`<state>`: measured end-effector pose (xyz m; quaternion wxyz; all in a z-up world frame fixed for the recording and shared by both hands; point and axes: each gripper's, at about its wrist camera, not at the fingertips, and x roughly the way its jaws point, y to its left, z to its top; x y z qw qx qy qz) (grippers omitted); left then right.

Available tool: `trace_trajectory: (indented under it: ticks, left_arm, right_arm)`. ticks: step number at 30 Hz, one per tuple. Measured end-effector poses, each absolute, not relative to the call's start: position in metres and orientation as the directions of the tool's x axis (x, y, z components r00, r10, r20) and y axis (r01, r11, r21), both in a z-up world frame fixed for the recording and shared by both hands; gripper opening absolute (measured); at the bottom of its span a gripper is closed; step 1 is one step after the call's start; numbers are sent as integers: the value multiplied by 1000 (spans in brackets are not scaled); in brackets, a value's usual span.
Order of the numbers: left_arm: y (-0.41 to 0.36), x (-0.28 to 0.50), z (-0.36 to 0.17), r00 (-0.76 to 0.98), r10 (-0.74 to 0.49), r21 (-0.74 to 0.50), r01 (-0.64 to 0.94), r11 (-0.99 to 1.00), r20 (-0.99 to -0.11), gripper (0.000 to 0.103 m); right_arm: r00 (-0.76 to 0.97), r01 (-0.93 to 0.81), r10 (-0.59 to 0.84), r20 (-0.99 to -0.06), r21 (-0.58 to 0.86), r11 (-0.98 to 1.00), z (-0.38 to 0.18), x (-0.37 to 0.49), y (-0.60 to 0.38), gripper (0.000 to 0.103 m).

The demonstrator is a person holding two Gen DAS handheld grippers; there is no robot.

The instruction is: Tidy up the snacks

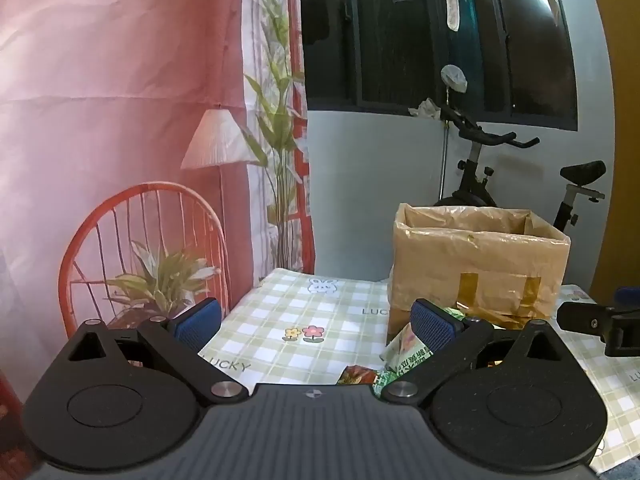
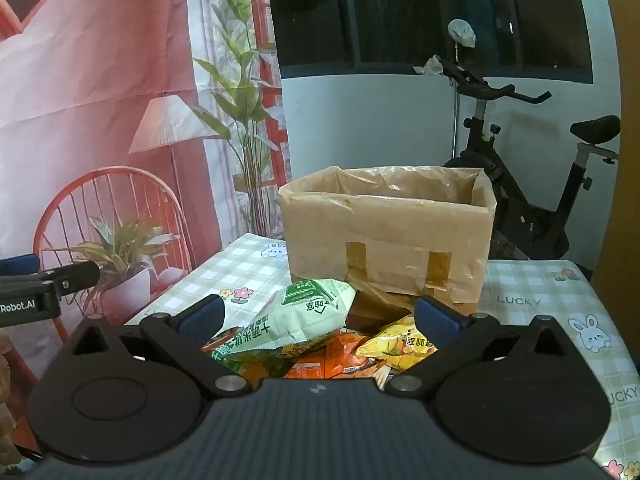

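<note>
A heap of snack packets lies on the checked tablecloth (image 2: pixel 532 304) in front of an open cardboard box (image 2: pixel 390 236) lined with plastic film. On top is a pale green packet (image 2: pixel 304 316), beside it a yellow packet (image 2: pixel 400 344) and orange packets (image 2: pixel 320 360). My right gripper (image 2: pixel 318 320) is open, hovering above the heap with the green packet between its blue pads but untouched. My left gripper (image 1: pixel 316 322) is open over bare cloth, left of the box (image 1: pixel 478 264); a green packet (image 1: pixel 408 350) lies by its right finger. The right gripper's finger (image 1: pixel 592 322) shows at the far right.
An exercise bike (image 2: pixel 528 184) stands behind the table. A printed backdrop with a chair and plants (image 1: pixel 140 160) hangs at the left. The table's left edge (image 1: pixel 240 308) lies close to my left gripper. The left gripper's finger (image 2: pixel 48 286) pokes in at the left of the right wrist view.
</note>
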<state>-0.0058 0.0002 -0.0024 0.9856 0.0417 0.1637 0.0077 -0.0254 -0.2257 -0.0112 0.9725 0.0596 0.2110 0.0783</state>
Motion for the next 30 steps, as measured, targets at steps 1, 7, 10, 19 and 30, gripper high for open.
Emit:
trace_trajectory:
  ticks: [1, 7, 10, 19, 30]
  left_arm:
    - [-1, -7, -2, 947, 28, 86, -1, 996, -319, 102]
    - [-1, -9, -4, 946, 9, 75, 17, 997, -325, 102]
    - [-1, -10, -6, 946, 9, 74, 16, 997, -325, 102]
    - [4, -8, -4, 943, 6, 63, 16, 998, -332, 102]
    - [5, -6, -6, 941, 5, 59, 16, 998, -338, 102]
  right_arm:
    - [900, -128, 177, -399, 147, 981, -11, -25, -226, 103]
    - [911, -131, 172, -375, 133, 982, -5, -30, -221, 103]
    - [911, -134, 175, -374, 132, 982, -8, -28, -223, 103]
    - [914, -134, 170, -368, 123, 983, -6, -30, -222, 103]
    - [915, -131, 167, -367, 121, 984, -4, -30, -222, 103]
